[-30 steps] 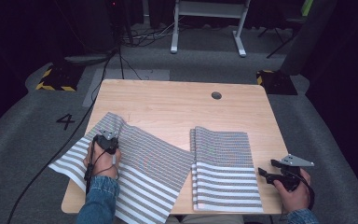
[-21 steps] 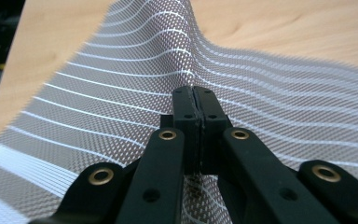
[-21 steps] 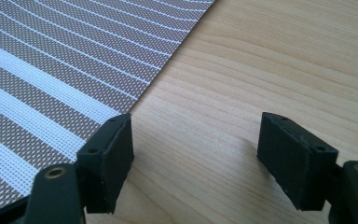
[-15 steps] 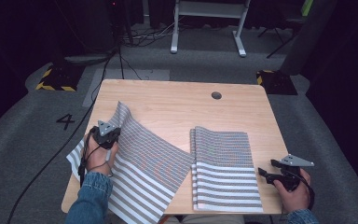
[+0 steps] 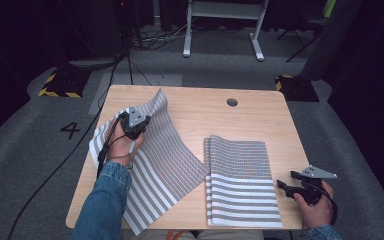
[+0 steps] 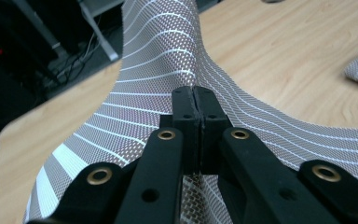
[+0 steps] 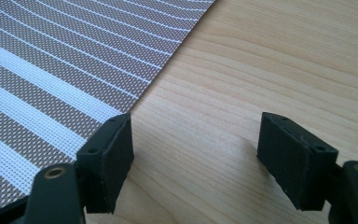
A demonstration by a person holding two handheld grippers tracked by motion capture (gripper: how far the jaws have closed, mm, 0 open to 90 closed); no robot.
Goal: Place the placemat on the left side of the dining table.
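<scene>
Two grippers | left gripper (image 6: 199, 122) pinches striped cloth (image 6: 168, 60) | right gripper (image 7: 196, 158) agape

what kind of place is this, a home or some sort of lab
Most likely a lab or recording studio, not a home: a lone wooden table on grey carpet, black-and-yellow hazard tape, a floor number 4, and cables on the floor against a dark backdrop.

High view looks down on the table (image 5: 260, 125); both gripper views sit close above it.
</scene>
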